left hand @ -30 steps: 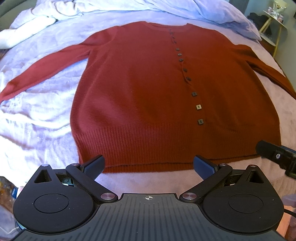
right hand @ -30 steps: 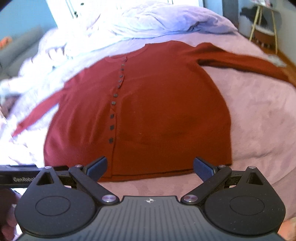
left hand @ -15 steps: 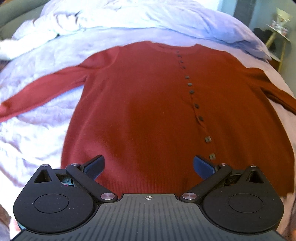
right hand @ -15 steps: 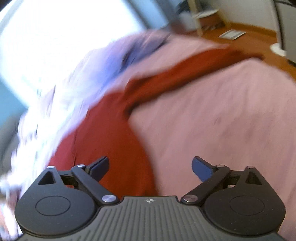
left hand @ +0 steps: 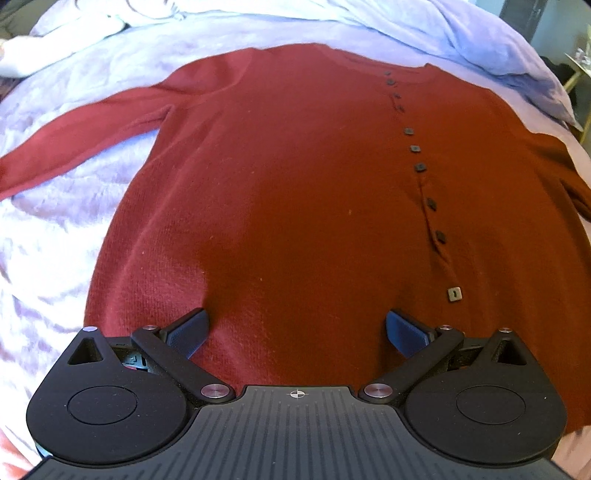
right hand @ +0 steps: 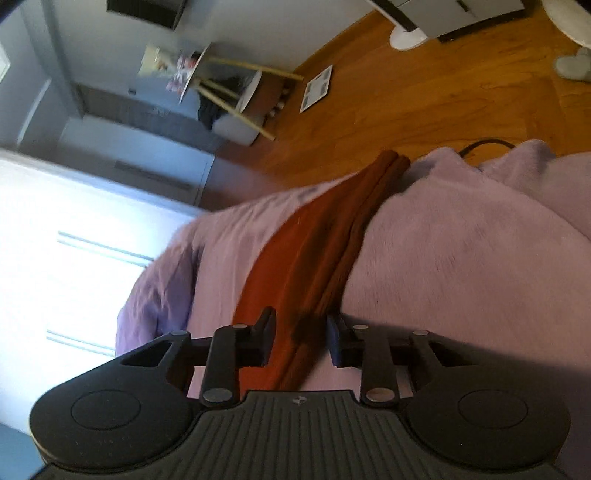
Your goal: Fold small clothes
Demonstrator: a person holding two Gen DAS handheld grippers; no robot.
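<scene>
A dark red button-front cardigan (left hand: 295, 192) lies flat on a lilac blanket, front up, with a row of dark buttons (left hand: 420, 167) right of centre. Its left sleeve (left hand: 74, 144) stretches out to the left. My left gripper (left hand: 295, 328) is open and empty, low over the cardigan's lower body. In the right wrist view the right sleeve (right hand: 325, 240) runs away toward the bed's edge. My right gripper (right hand: 301, 341) has its jaws half closed on either side of that sleeve, with gaps to the cloth still showing.
A rumpled pale duvet (left hand: 332, 22) lies beyond the cardigan's collar. The pink blanket (right hand: 461, 266) drops off at the bed's edge to a wooden floor (right hand: 424, 96). A small tripod side table (right hand: 221, 85) stands by the wall.
My left gripper has moved forward over the cardigan's hem onto its body. My right gripper has swung right to the sleeve, rolled, and narrowed its jaws around it.
</scene>
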